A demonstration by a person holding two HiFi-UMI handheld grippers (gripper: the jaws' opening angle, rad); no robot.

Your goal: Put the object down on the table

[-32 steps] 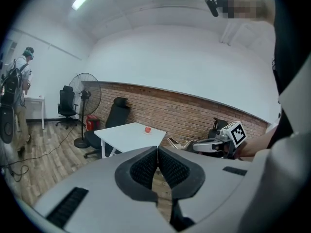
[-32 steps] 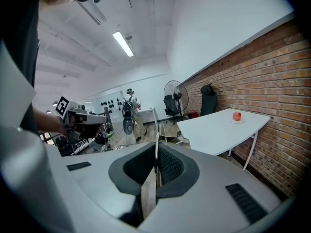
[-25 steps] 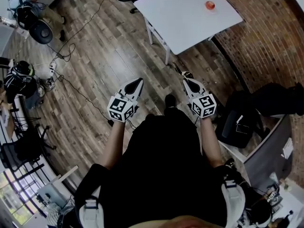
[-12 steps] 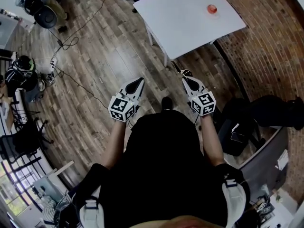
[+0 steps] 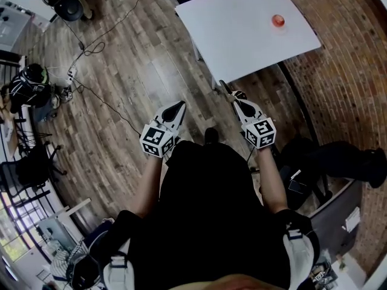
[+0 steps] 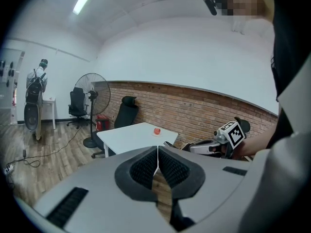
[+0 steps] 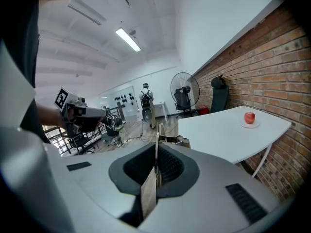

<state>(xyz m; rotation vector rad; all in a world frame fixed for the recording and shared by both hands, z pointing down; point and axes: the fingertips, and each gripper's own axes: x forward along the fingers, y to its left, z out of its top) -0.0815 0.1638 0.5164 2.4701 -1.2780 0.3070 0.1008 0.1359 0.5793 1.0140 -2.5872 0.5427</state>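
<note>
In the upper right of the head view, the table (image 5: 242, 29) is plain white and the apple (image 5: 278, 20) is red. The floor (image 5: 133, 59) is streaky brown wood planking, and the wall (image 5: 351, 59) is red-brown brick. The left gripper (image 5: 179, 104) and right gripper (image 5: 236, 96) are pale grey with black ribbed pads (image 6: 143, 168). Their cubes (image 5: 158, 141) carry black-and-white square markers.

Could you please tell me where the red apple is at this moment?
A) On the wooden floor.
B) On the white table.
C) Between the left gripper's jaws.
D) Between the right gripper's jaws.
B: the red apple rests on the white table, while the left gripper and the right gripper are both shut on nothing, short of the table.
</note>
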